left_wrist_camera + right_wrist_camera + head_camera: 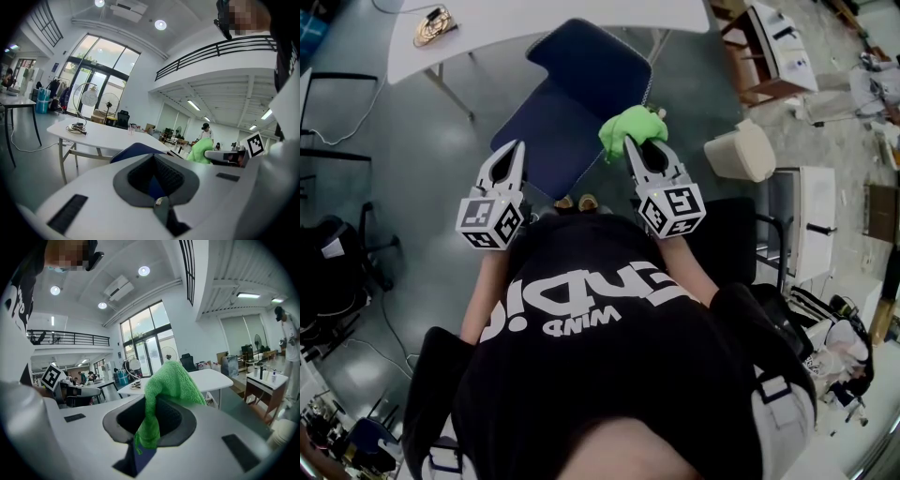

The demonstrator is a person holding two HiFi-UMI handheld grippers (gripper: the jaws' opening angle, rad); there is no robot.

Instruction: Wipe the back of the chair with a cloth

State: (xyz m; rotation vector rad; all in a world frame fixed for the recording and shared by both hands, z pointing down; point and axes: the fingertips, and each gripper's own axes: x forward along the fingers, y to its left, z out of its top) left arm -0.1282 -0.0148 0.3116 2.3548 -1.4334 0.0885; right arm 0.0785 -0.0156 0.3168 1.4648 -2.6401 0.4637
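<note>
The green cloth (626, 127) is pinched between the jaws of the right gripper (634, 148) and is bunched over their tips. It is held at the right edge of the navy chair (572, 94); contact cannot be confirmed. The left gripper (517, 150) is positioned over the chair's left part, with its jaws pressed together and nothing held between them. A white tabletop (544, 19) is located beyond the chair.

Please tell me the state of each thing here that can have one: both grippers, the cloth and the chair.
left gripper: jaws together, holding nothing.
right gripper: shut on the green cloth.
green cloth: bunched, pinched between the jaws, its loose part draped over them.
blue chair: standing upright, nobody on it; whether the cloth touches it cannot be told.
</note>
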